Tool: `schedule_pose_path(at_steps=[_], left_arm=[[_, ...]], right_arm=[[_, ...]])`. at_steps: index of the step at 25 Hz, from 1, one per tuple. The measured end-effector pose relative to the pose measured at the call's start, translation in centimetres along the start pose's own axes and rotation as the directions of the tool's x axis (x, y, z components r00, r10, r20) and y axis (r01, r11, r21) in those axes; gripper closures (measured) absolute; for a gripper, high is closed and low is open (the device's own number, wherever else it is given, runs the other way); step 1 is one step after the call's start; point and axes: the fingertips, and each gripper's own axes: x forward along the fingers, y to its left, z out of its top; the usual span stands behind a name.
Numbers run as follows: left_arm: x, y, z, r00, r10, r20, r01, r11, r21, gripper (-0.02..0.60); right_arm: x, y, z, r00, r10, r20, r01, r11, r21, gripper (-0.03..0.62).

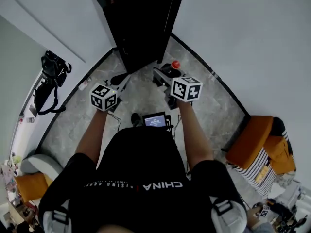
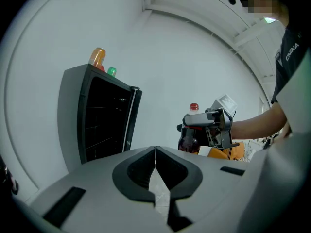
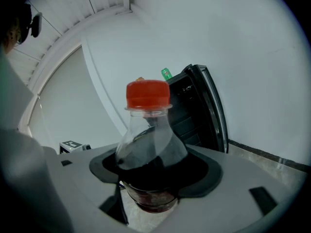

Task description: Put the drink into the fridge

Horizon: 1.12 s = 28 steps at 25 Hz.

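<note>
1. Straight ahead of the person, in the corner of the room, stands the fridge [image 1: 141, 28]. It is a tall black cabinet with a dark glass front, and shelf lines show faintly through the glass. Its door looks shut.
2. Between the jaws of the right tool [image 3: 150, 178] the drink [image 3: 148, 149] stands upright. It is a clear plastic bottle with rounded shoulders, dark liquid and a ribbed red cap [image 3: 148, 95]. The jaws pinch its body below the shoulders, and the neck and cap rise free above them.
3. Beside it, the left tool [image 2: 155, 152] has its jaws pressed together with nothing between them; only floor shows through the slit below the tips.
4. The coming move turns on this: the fridge lies forward of both tools and touches neither, and the two are about equally near it. The bottle's long axis is vertical, so it would go onto a shelf standing as it is held. The door must be dealt with first, and I judge that falls to the empty left tool.
5. Underfoot the floor [image 1: 218, 110] is polished grey stone with pale veins, and the walls are plain and light.
6. On top of the fridge sit an orange bottle [image 2: 97, 57] and a green-capped bottle [image 2: 112, 72].
7. Smooth, curved plastic is likely to slip or twist if the grip loosens.
</note>
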Motion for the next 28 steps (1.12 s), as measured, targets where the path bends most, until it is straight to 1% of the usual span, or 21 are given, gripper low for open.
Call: schedule_pose_path(at_steps=[7,11,15,21,28], left_arm=[[-0.2,3.8,1.2,0.999,-0.03,0.037,0.031,1.0,-0.004,0.569],[0.4,4.5,1.5,0.999,-0.037,0.036,0.037,0.999,-0.002,0.569],[1.9,5.4,1.8,0.999,-0.037,0.02,0.037,0.999,-0.009,0.569],[4.7,7.0,2.7,1.0,0.001,0.017,0.0,1.0,-0.019,0.569],[9.8,9.5,5.3,0.998,0.069,0.013,-0.069,0.997,-0.018,0.569]], right_arm=[[3.5,1.1,0.8,1.0,-0.02,0.001,0.02,1.0,-0.001,0.275],[4.3,0.8,1.0,1.0,-0.03,-0.001,0.03,1.0,0.003,0.275],[5.2,-0.4,1.5,1.0,-0.024,-0.009,0.024,1.0,0.011,0.275],[7.3,-2.9,3.2,0.999,0.013,-0.031,-0.013,1.0,0.004,0.275],[10.1,-7.1,7.3,0.996,0.069,-0.062,-0.071,0.997,-0.021,0.275]])
